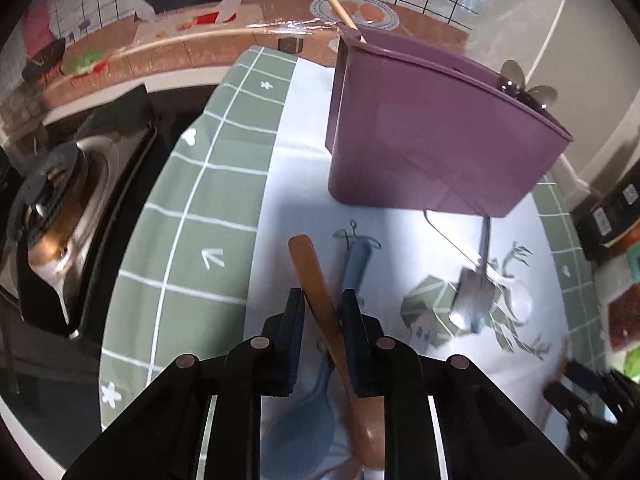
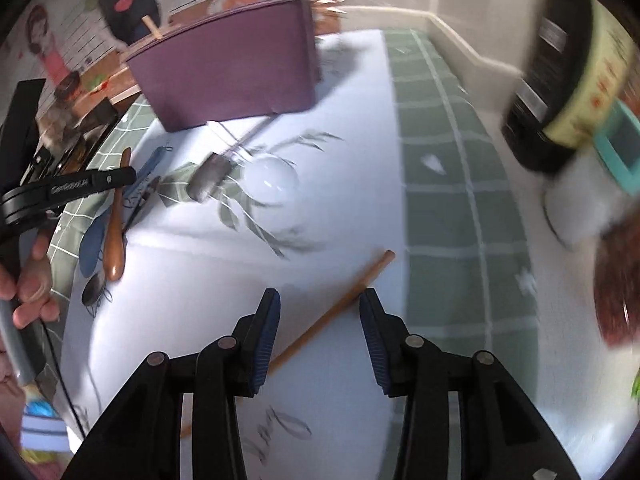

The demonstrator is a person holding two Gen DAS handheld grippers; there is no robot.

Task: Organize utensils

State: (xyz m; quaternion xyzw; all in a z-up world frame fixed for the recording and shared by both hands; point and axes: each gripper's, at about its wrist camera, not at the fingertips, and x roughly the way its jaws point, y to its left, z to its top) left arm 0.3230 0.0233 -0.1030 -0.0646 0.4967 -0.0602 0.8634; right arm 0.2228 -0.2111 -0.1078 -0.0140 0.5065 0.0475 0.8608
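Observation:
In the left wrist view, my left gripper (image 1: pixel 322 312) is shut on the handle of a brown wooden spoon (image 1: pixel 316 280), which crosses the jaws at a slant. A blue spoon (image 1: pixel 358 264) lies under it on the cloth. Behind stands the purple utensil holder (image 1: pixel 420 128) with a wooden stick (image 1: pixel 332 0) and metal spoons (image 1: pixel 528 88) in it. In the right wrist view, my right gripper (image 2: pixel 320 316) is open, low over a brown chopstick (image 2: pixel 360 286) that lies between its fingers untouched. A metal scoop (image 2: pixel 210 178) and a white spoon (image 2: pixel 272 180) lie before the holder (image 2: pixel 228 68).
A gas stove (image 1: pixel 60 208) sits left of the green-checked cloth (image 1: pixel 192 208). A dark jar with a yellow label (image 2: pixel 560 80) and a teal object (image 2: pixel 620 148) stand at the right. A small metal spoon (image 2: pixel 94 290) lies near the person's hand (image 2: pixel 32 280).

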